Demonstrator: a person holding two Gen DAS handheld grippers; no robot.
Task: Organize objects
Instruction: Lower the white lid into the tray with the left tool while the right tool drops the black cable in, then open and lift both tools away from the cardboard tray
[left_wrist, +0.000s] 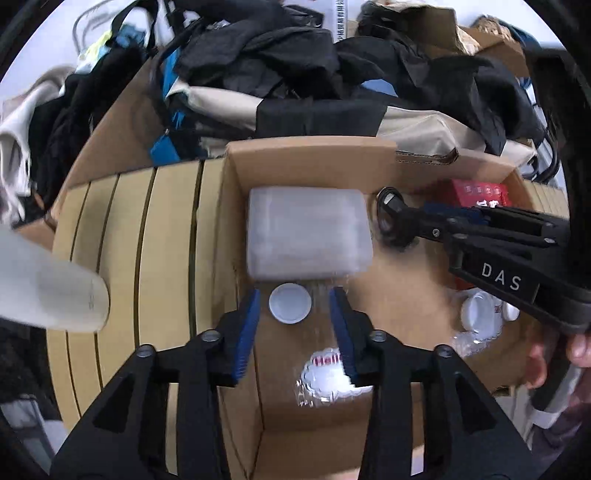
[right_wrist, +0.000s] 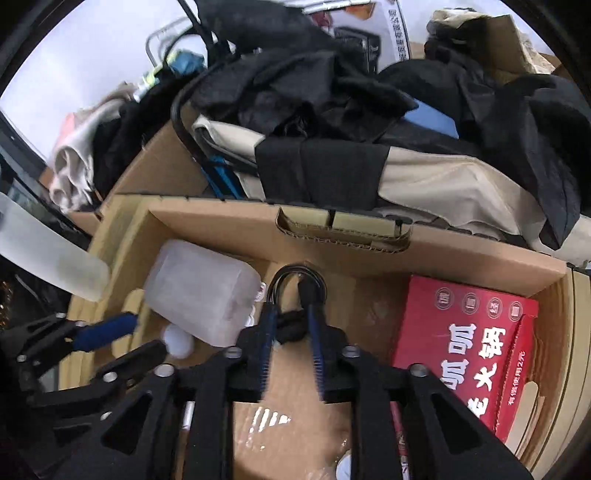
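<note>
Left gripper (left_wrist: 293, 325): jaws spread, poised over the open cardboard box (left_wrist: 310, 155). A clear wrapper (left_wrist: 325, 295) lies between the blue pads and a white cap (left_wrist: 290, 303) sits in the gap; whether the pads touch either cannot be told through the blur. Nothing is seen pinched.

Right gripper (right_wrist: 291, 325): jaws part-spread, pointing down into the same box. A black coiled cable (right_wrist: 295, 284) lies between and just beyond the fingertips. The pads flank its knotted part, but contact cannot be confirmed.

Box contents: a frosted plastic case (left_wrist: 308, 236) at the far left corner, a red carton (right_wrist: 469, 347) at the right, and the cable between them.

Left wrist view only: a white jar (left_wrist: 480, 314) in clear wrap under the right gripper, a white labelled packet (left_wrist: 328, 373) near the left pads, a slatted yellow surface (left_wrist: 147, 240) beside the box, and part of a hand (left_wrist: 580, 347) at the right edge.

Right wrist view only: the carton's printed face and the cut handle slot (right_wrist: 343, 229) in the box's far wall.

Dark clothing and bags (right_wrist: 325, 110) are heaped behind the box. A pale blurred object (left_wrist: 44, 288) at the left edge is unidentifiable. The carton is mostly hidden in the left view.
</note>
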